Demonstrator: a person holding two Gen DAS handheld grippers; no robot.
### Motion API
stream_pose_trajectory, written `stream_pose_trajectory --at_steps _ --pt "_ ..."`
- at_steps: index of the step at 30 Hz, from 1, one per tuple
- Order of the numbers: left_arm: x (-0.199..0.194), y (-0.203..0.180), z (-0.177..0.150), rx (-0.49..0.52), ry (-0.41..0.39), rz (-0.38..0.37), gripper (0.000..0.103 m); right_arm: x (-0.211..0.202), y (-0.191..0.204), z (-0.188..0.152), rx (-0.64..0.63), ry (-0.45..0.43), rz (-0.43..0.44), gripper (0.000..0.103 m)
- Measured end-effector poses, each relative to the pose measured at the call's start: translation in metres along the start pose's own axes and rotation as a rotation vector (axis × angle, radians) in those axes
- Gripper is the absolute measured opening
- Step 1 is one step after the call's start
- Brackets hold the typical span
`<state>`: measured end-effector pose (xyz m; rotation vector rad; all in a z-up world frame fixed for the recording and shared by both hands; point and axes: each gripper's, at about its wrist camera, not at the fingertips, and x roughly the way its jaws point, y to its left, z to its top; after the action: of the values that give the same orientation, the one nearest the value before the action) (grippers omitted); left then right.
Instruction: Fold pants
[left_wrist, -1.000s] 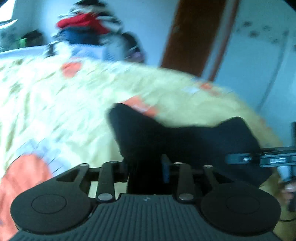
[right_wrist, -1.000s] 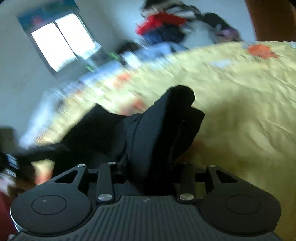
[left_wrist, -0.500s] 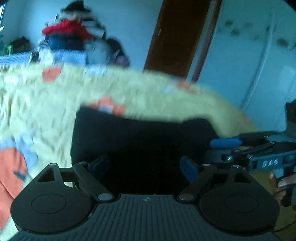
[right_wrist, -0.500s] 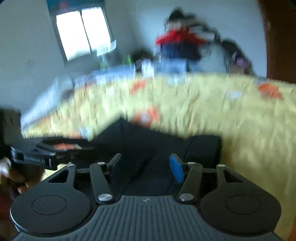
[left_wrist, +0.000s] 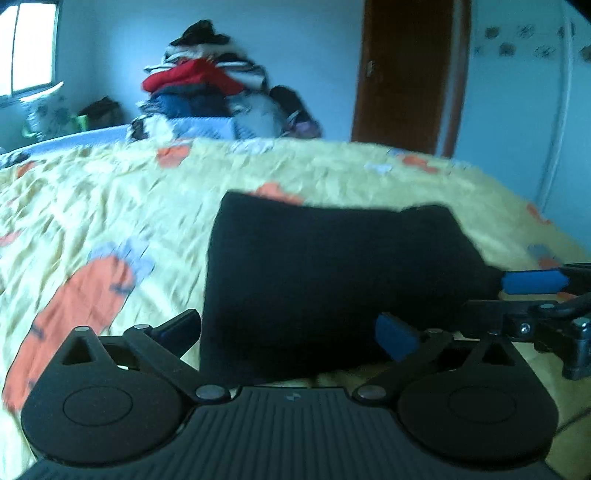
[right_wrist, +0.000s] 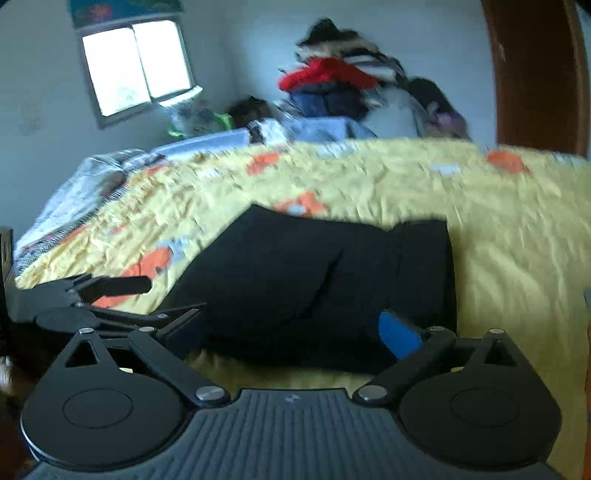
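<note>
Both grippers, left gripper (left_wrist: 288, 334) and right gripper (right_wrist: 290, 332), are now hanging wide and empty after letting go of the pants (left_wrist: 332, 273), which are lying folded on the bed (left_wrist: 110, 206), just ahead of both, long axis crosswise.

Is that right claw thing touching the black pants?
Cannot tell. In the right wrist view the right gripper is open, its fingers astride the near edge of the pants, but blur hides any contact or gap.
</note>
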<state>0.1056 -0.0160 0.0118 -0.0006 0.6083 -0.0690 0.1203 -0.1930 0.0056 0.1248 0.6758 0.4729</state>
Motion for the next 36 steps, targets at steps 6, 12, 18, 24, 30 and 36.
stream_pose_trajectory --at_steps 6,12,18,24,30,36 --pt "-0.013 0.005 -0.019 -0.015 0.020 0.039 0.103 -0.004 0.018 -0.016 0.074 0.075 -0.048 0.102" --pt "-0.018 0.015 -0.033 -0.060 0.044 0.037 0.103 -0.006 0.016 -0.031 0.173 0.110 -0.015 0.102" --pt "-0.014 0.010 -0.044 -0.016 0.044 0.060 0.103 0.011 0.019 -0.052 0.097 0.099 -0.181 0.102" --pt "-0.009 0.010 -0.050 -0.011 0.054 0.056 0.103 0.012 0.021 -0.064 0.051 0.039 -0.219 0.103" --pt "-0.007 0.009 -0.051 -0.013 0.061 0.056 0.103 0.017 0.028 -0.072 -0.032 0.007 -0.267 0.103" --pt "-0.007 0.009 -0.051 -0.014 0.062 0.056 0.103 0.018 0.030 -0.072 -0.038 0.010 -0.276 0.103"
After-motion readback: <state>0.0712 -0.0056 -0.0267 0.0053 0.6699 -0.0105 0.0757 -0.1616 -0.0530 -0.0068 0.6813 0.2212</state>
